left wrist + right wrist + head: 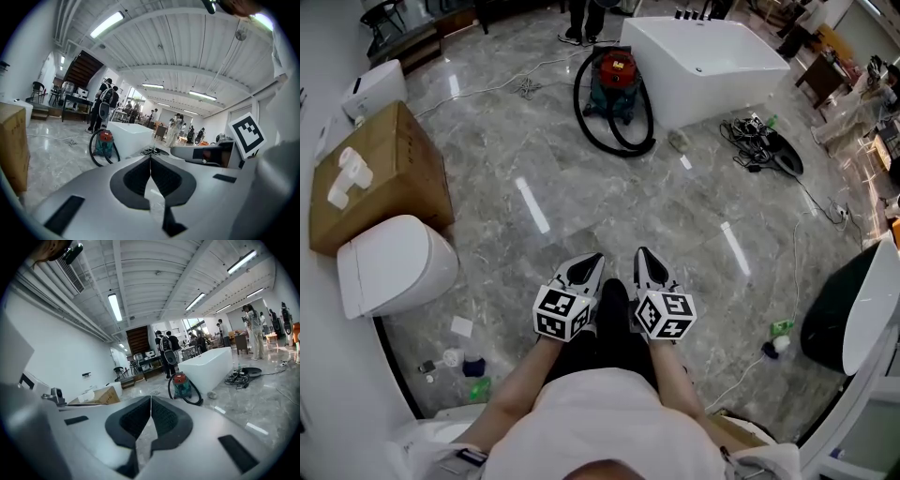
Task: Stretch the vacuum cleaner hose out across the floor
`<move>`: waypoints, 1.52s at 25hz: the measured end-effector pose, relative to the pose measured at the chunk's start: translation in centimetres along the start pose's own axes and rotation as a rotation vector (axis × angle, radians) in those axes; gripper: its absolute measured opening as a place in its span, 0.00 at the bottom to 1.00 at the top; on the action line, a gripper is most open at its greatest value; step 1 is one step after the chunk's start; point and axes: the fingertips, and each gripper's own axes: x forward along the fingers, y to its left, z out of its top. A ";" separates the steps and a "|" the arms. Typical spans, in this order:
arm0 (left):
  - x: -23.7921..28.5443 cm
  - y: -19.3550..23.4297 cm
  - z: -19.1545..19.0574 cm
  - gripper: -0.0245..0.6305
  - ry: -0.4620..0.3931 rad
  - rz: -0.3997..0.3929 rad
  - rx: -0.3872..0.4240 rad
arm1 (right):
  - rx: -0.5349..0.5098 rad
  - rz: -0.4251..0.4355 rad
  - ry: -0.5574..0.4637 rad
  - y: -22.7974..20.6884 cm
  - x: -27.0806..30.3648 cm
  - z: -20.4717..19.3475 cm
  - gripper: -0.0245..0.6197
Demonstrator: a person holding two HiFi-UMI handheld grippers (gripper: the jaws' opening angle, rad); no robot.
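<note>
Both clenched, empty: left gripper point(591, 261), right gripper point(643, 255). Hose point(592, 137) coiled by vacuum point(615, 75), 12 o'clock, well apart. Approach, open jaws, grip the free end.

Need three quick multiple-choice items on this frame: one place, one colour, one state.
1. The vacuum cleaner stands: A beside the bathtub; B in the bathtub; C on a shelf.
2. The hose is: A white; B yellow; C black.
3. The left gripper and right gripper are: A open; B shut, empty; C shut on the hose.

Key: 1 A, it sits right by the bathtub's side. 2 C, black loops lie round the vacuum cleaner. 3 B, both jaw pairs meet with nothing between them.
</note>
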 end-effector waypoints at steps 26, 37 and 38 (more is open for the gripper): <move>16.6 12.5 7.7 0.05 0.020 0.062 -0.029 | -0.032 0.111 0.055 -7.0 20.9 7.8 0.06; 28.5 19.2 14.0 0.05 -0.003 0.057 -0.011 | -0.039 0.136 0.051 -12.9 33.1 13.6 0.06; 29.3 19.7 14.3 0.05 -0.004 0.060 -0.013 | -0.041 0.142 0.055 -13.3 34.0 13.8 0.06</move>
